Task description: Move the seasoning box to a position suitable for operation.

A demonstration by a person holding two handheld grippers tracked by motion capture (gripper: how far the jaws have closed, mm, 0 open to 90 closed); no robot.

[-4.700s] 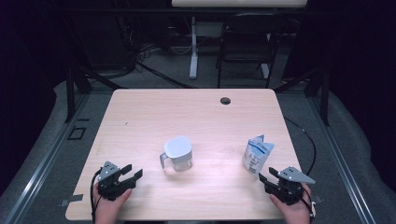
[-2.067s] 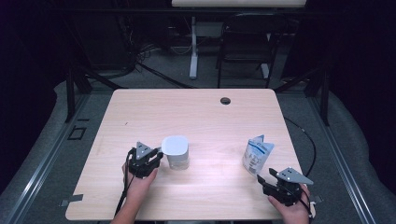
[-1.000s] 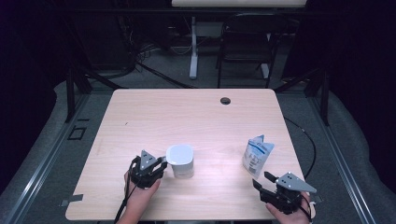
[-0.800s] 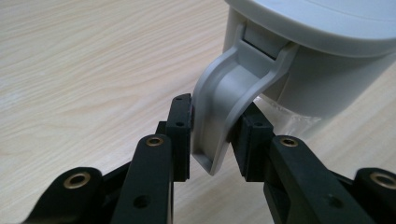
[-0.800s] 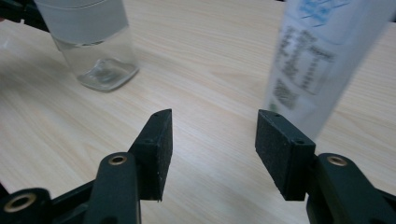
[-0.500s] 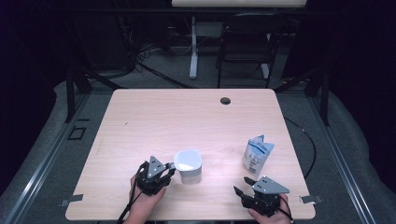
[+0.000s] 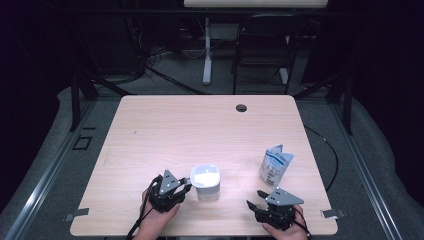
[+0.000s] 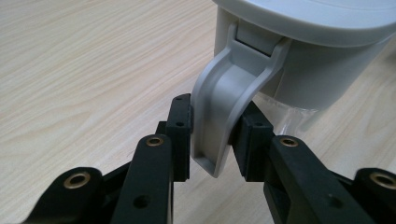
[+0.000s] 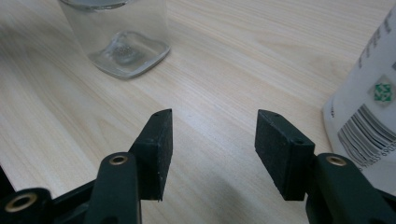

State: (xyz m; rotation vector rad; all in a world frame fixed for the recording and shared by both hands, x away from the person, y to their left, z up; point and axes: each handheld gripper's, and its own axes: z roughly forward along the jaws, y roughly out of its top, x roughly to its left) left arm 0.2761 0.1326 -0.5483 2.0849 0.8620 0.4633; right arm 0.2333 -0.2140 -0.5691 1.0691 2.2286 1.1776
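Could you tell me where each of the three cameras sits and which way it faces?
High view: fixed above the near table edge, looking forward and down; both hands, left gripper and right gripper enter at the bottom.
Left gripper view: rides the left gripper, looking along its jaws clamped on the jug handle.
Right gripper view: rides the right gripper, looking low across the table between open jaws, pouch to one side.
Shared: all show the jug.

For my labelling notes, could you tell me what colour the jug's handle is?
Light grey, matching the lid; the handle shows best in the left gripper view.
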